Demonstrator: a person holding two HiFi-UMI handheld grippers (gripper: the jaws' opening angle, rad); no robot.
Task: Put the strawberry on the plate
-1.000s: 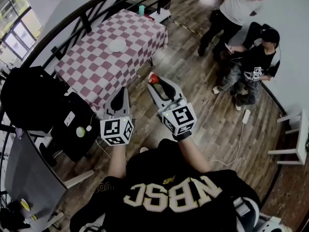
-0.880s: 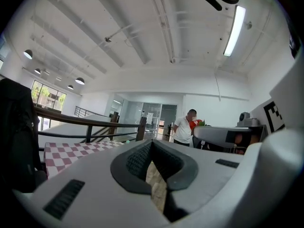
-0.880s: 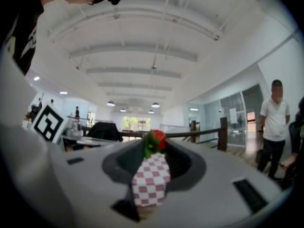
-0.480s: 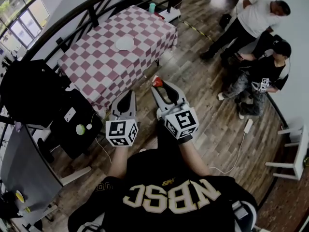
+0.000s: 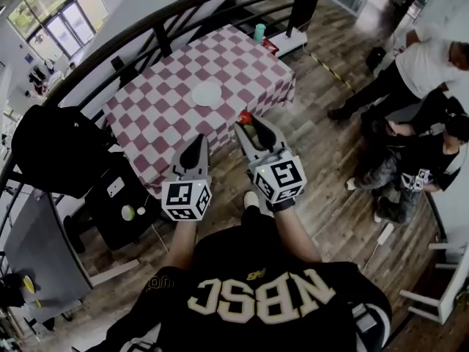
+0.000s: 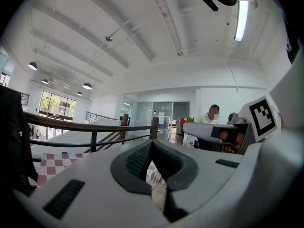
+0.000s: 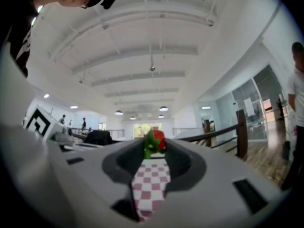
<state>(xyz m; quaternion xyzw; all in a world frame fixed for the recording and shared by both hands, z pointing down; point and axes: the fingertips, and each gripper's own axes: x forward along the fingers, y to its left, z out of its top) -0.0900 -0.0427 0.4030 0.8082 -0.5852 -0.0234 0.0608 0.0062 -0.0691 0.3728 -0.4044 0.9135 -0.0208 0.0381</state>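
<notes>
Red strawberry is clamped in the right hand-held gripper.

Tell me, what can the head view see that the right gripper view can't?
Only the head view: the white plate on the table, and a teal cup by the table's far corner. Only the right gripper view: the ceiling with its round lamps. Both: the strawberry pinched at the tips of the right tool, and the red-and-white checkered tablecloth.
</notes>
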